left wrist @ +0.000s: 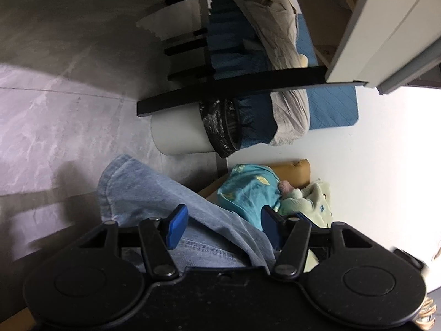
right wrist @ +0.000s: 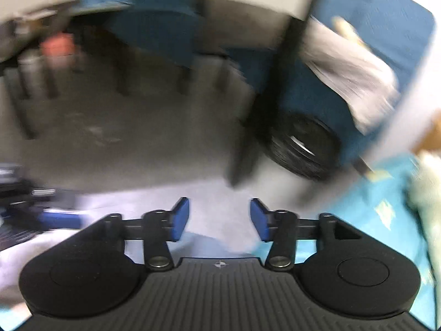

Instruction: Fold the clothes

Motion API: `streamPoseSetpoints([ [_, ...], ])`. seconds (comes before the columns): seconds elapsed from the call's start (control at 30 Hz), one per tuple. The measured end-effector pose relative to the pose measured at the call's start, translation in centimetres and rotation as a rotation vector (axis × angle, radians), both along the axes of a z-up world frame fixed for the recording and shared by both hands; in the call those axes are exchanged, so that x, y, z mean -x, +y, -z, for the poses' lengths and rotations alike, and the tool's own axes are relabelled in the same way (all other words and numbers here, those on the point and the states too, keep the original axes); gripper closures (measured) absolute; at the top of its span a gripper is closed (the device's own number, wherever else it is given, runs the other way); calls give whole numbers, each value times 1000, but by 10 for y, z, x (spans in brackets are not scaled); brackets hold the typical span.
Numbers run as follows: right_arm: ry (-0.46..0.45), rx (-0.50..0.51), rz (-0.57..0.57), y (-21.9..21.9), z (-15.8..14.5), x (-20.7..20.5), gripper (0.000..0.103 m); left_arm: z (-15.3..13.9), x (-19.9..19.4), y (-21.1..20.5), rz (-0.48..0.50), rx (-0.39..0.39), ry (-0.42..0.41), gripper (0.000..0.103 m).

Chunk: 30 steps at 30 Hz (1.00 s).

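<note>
Left wrist view showed the left tool [left wrist: 220, 227] with its pads apart, a light denim garment [left wrist: 176, 215] lying between and under them, unclamped. Beyond it a teal printed garment [left wrist: 248, 190] and a pale fleecy one [left wrist: 311, 201] sat heaped, unfolded, so folding plainly remained. The right tool [right wrist: 219, 219] hung spread and empty over blurred floor. No writing was legible.
</note>
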State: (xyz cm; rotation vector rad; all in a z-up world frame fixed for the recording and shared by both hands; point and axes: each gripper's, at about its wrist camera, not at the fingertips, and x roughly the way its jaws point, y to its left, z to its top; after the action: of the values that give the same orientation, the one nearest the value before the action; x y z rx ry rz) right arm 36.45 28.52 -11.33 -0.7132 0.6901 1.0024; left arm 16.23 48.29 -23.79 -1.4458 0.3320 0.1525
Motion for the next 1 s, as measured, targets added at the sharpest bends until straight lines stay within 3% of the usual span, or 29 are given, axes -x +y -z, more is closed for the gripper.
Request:
streamPoseSetpoints([
  [0.2, 59, 59, -208, -5, 10, 46, 53, 2, 2, 3, 10, -10, 31, 48],
  [0.33, 96, 102, -338, -8, 17, 75, 62, 4, 2, 5, 3, -17, 46, 48],
  [0.53, 46, 219, -357, -4, 37, 73, 64, 16, -2, 6, 18, 18, 89, 50],
  [0.6, -20, 270, -359, 4, 35, 82, 73, 15, -1, 6, 15, 9, 86, 49],
  [0.63, -44, 279, -344, 6, 34, 82, 84, 15, 0, 5, 12, 13, 84, 49],
  [0.67, -36, 257, -318, 7, 29, 82, 93, 15, 0, 5, 9, 20, 82, 49],
  [0.73, -22, 212, -267, 9, 18, 81, 99, 16, 2, 6, -3, 40, 83, 49],
  [0.83, 4, 119, -187, 4, 0, 78, 99, 11, 11, 9, -45, 60, 80, 49],
  [1.0, 21, -46, -90, -11, -37, 80, 99, -6, 24, 12, -105, 25, 46, 46],
])
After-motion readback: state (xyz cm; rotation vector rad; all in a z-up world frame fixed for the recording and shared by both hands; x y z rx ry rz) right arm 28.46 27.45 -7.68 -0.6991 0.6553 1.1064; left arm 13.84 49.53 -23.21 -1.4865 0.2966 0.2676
